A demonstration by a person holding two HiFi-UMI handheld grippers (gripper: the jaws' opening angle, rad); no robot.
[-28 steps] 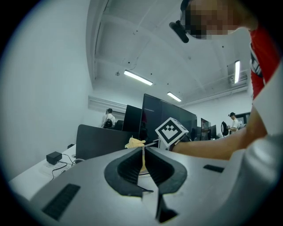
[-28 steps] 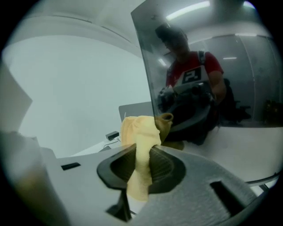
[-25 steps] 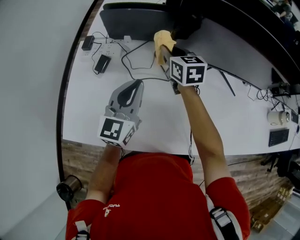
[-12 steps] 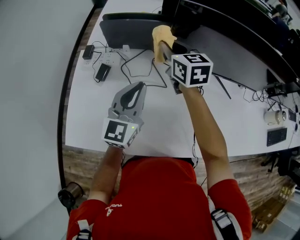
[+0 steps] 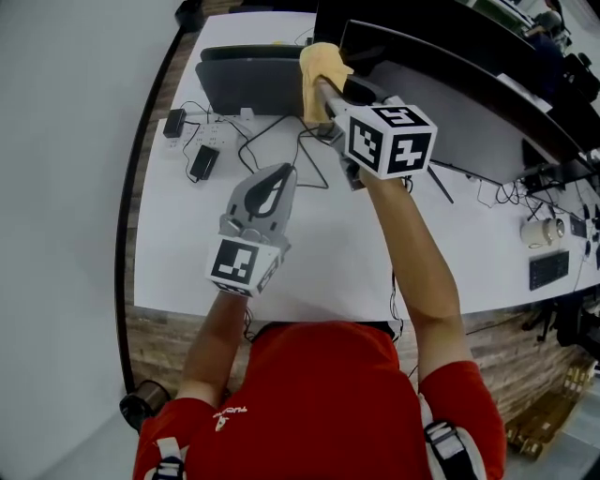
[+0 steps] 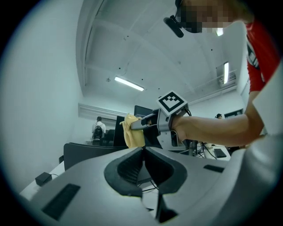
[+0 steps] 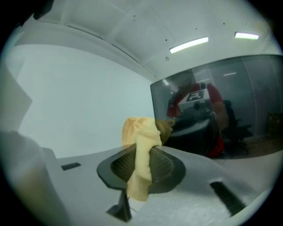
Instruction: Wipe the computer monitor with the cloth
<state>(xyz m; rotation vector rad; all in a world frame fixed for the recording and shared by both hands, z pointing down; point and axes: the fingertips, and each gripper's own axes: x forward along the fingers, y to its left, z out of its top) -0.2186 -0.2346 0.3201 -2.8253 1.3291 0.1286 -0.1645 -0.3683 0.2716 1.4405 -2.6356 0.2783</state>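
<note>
My right gripper [image 5: 323,89] is shut on a yellow cloth [image 5: 319,70], held up against the left edge of the dark computer monitor [image 5: 450,103]. In the right gripper view the cloth [image 7: 141,145] is pinched between the jaws and bunches at the edge of the monitor's screen [image 7: 221,106], which reflects the person. My left gripper [image 5: 267,192] hovers low over the white desk [image 5: 178,253], shut with nothing in it. In the left gripper view its jaws meet, and beyond them the cloth [image 6: 132,132] hangs from the right gripper [image 6: 137,124].
A closed dark laptop [image 5: 248,80] lies at the desk's far left. A power strip [image 5: 211,120], two black adapters [image 5: 202,161] and looping cables [image 5: 281,131] lie near it. A white mug [image 5: 546,232] and a keyboard [image 5: 548,270] sit at the right. A second monitor [image 5: 323,19] stands behind.
The right gripper has carried the cloth further up and forward along the monitor's left edge. The left gripper has barely shifted.
</note>
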